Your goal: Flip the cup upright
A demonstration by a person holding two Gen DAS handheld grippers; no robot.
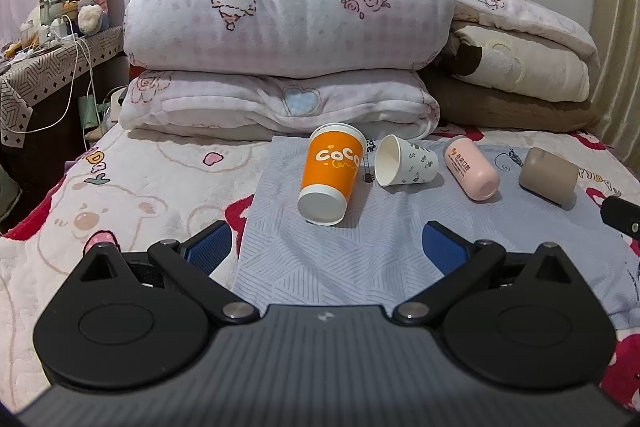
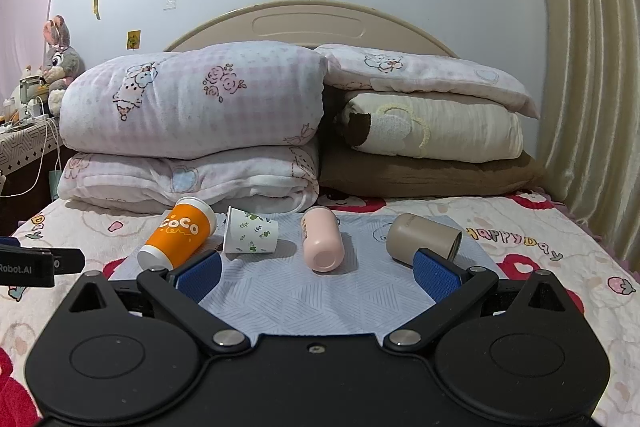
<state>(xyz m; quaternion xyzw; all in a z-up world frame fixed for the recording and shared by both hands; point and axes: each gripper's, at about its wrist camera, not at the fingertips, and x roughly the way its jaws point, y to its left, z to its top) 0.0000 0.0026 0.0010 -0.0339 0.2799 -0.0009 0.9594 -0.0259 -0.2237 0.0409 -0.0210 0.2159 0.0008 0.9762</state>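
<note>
the left gripper's (image 1: 326, 247) lower body fills the bottom of its own view and hides the near edge of the grey-blue cloth (image 1: 360, 259); the right gripper (image 2: 316, 273) does the same in the right wrist view. the tip of the right gripper pokes in at the right edge of the left wrist view, cut off, and a black piece of the left one marked "robot.ai" shows at the left edge of the right wrist view. the right blue pad (image 2: 436, 277) overlaps the lower part of the brown cup (image 2: 422, 239), so whether they touch cannot be told.

four cups lie on their sides in a row across the cloth, on the bed in front of the folded quilts (image 1: 288, 15). the orange cup (image 1: 330, 173) lies with its white base toward the cameras and its mouth toward the quilts, long axis running away and a little rightward. the white leaf-print cup (image 1: 406, 161) lies crosswise just beside it, mouth facing left toward the orange cup. the pink cup (image 1: 472, 169) points its closed end at the cameras, angled right. the brown cup lies farthest right, open rim turned to the right.

both grippers are spread wide and hold nothing. the left one's pads sit apart from every cup, short of the orange one.
</note>
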